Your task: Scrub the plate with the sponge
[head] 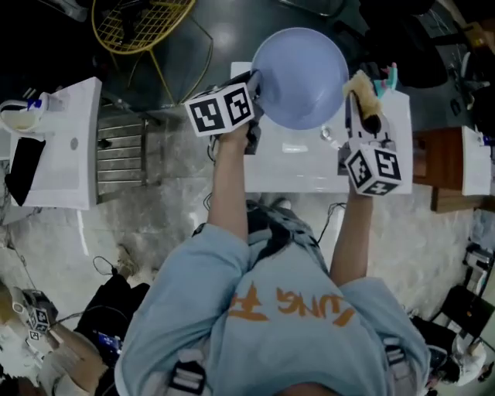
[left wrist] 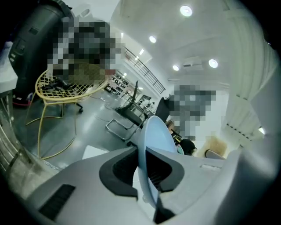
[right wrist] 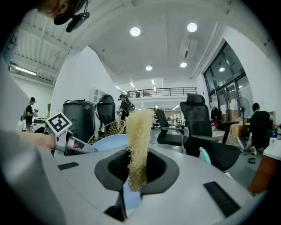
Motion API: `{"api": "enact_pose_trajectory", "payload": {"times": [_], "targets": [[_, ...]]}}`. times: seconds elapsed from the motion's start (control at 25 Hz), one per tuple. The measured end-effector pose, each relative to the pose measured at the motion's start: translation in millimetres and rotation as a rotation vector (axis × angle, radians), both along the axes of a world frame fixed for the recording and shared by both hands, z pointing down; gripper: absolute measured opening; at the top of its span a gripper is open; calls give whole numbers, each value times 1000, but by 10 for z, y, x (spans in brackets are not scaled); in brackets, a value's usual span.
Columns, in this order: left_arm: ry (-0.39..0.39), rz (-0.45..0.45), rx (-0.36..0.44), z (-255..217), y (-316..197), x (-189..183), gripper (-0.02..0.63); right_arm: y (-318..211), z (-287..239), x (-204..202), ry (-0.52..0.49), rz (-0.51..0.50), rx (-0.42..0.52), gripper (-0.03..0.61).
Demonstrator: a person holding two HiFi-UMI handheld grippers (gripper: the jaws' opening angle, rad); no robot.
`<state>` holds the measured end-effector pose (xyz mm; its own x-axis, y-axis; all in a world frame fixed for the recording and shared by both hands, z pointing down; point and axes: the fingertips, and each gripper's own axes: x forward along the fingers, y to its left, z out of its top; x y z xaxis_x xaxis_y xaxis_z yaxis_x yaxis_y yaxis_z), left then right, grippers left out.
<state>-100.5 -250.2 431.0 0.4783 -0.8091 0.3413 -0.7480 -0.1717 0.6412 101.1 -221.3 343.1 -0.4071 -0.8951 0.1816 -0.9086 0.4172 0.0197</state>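
A pale blue plate (head: pixel 300 76) is lifted above the white table (head: pixel 298 166), held by its left rim. My left gripper (head: pixel 254 87) is shut on that rim; in the left gripper view the plate (left wrist: pixel 154 145) stands edge-on between the pads. My right gripper (head: pixel 363 99) is shut on a yellow fibrous sponge (head: pixel 363 91), just off the plate's right edge. The sponge (right wrist: pixel 138 145) sticks up from the jaws in the right gripper view, with the plate (right wrist: pixel 103 145) and the left gripper (right wrist: pixel 74 145) to its left.
A yellow wire chair (head: pixel 139 23) stands beyond the table at the left. Another white table (head: pixel 66 147) lies at the far left. A teal-handled item (head: pixel 389 77) rests at the table's right back. A wooden surface (head: pixel 437 158) is to the right. Black office chairs (right wrist: pixel 202 127) stand ahead.
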Motion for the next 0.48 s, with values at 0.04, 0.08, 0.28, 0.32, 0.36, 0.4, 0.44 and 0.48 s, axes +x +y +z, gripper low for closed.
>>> {"api": "enact_pose_trajectory", "payload": {"times": [0.04,0.08,0.28,0.32,0.36,0.4,0.44,0.48], "targets": [[-6,33,16,-92,-25,99,34,3,-82,74,-9,20,20,34],[-12,67,34,-186,-48,198,34,6,-158,142,-18,39,38,34],[-37,208,110,-559,3,632,34,58,-436,324,-19,86,79,34],[-39,232,122,-617,23,703,34,59,-477,327,-12,88,81,35],[-42,255,134,-672,42,776,34,59,-514,326,-6,88,82,34],[-46,278,147,-721,60,852,34,60,-547,321,1,85,83,34],[-52,300,159,-765,76,930,34,60,-575,312,8,80,83,34],[-58,321,171,-804,92,1009,34,59,-601,298,16,72,85,35]]}}
